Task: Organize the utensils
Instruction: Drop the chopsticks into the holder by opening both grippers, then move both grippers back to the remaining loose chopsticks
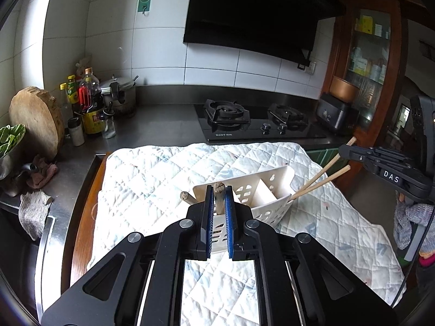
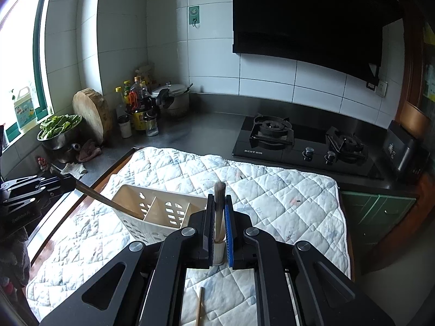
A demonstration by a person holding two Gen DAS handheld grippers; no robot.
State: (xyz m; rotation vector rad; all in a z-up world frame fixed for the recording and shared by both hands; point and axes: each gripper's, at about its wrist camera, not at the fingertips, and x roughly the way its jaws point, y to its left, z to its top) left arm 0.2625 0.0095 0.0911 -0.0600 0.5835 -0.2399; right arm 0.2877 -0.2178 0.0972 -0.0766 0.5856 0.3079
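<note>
Kitchen counter under a quilted cloth (image 1: 168,168), with the white utensil caddy (image 1: 274,187) sitting on it.
We clamp dark chopsticks (image 1: 219,195) in our left gripper (image 1: 219,190) and pale chopsticks (image 1: 323,176) in our right gripper (image 2: 217,198), both pairs reaching into the caddy's compartments; one loose chopstick (image 2: 199,307) lies on the cloth.

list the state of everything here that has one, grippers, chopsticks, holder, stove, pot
left gripper: shut on a chopstick
right gripper: shut on a chopstick
left chopstick: gripped, lower end in the holder
right chopsticks: two leaning out of the holder's right end
utensil holder: tilted on the quilted mat
loose chopstick: lying flat on the mat
gas stove: no flame visible
pot: lid on
</note>
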